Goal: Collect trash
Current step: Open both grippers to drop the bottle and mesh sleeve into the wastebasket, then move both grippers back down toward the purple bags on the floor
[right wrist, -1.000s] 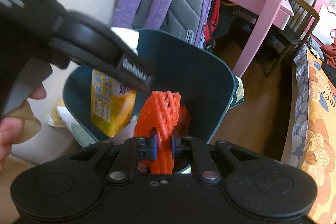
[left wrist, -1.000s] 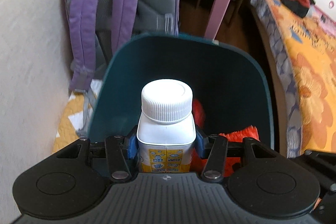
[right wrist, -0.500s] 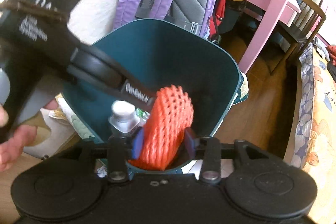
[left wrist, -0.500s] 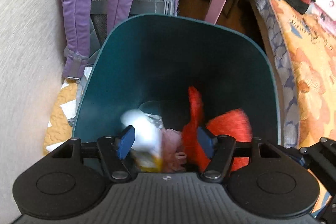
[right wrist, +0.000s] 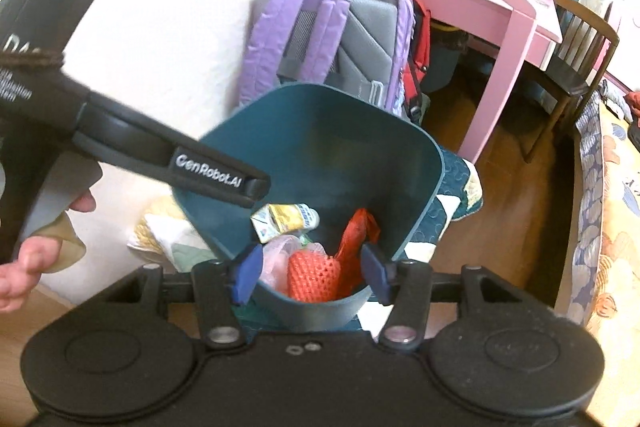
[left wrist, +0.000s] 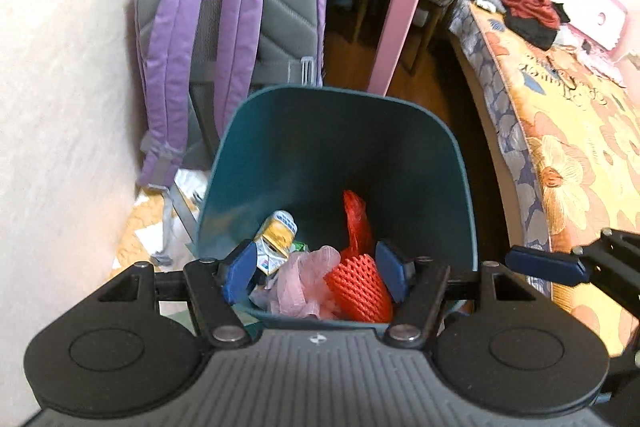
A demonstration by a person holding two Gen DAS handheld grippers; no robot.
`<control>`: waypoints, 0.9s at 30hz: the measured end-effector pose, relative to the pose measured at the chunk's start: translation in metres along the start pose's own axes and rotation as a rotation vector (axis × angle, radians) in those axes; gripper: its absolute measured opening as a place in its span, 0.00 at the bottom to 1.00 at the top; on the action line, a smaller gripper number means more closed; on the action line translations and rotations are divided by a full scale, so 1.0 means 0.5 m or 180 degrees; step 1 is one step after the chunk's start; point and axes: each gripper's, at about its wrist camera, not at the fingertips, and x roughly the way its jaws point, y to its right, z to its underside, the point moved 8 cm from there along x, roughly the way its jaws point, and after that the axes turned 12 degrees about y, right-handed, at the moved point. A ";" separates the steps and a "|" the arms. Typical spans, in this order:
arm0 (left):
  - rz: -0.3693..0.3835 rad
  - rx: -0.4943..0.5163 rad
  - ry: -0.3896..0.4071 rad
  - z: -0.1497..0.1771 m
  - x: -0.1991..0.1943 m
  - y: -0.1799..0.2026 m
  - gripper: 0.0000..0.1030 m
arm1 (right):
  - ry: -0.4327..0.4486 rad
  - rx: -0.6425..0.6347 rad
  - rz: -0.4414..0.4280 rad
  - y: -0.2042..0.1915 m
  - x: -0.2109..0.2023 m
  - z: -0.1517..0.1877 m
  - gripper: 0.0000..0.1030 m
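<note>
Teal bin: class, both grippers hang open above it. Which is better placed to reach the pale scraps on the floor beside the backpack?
Left, probably. The left gripper is open, empty, and on the side of the teal bin nearest the scraps; the right gripper, also open, is across the bin from them.

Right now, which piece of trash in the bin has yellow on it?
The little carton lying on its side in the bin. The foam net is orange-red and the mesh is pale pink.
</note>
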 end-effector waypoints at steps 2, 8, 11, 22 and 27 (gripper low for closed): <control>0.0030 0.0033 0.0075 0.001 -0.032 0.000 0.63 | 0.0047 0.0022 -0.0023 -0.006 -0.021 -0.004 0.53; 0.0038 0.0122 0.0287 0.015 -0.129 -0.012 0.67 | 0.0225 0.0079 -0.0145 -0.029 -0.088 -0.013 0.54; 0.0036 0.0092 0.0380 0.031 -0.176 -0.020 0.70 | 0.0316 0.0099 -0.0188 -0.044 -0.121 -0.016 0.57; -0.0081 -0.0057 0.0429 0.150 -0.291 -0.070 0.75 | 0.0408 0.0253 -0.0335 -0.105 -0.212 0.054 0.64; -0.0189 -0.0153 0.0305 0.234 -0.309 -0.106 0.77 | 0.0340 0.0205 -0.0347 -0.142 -0.228 0.117 0.71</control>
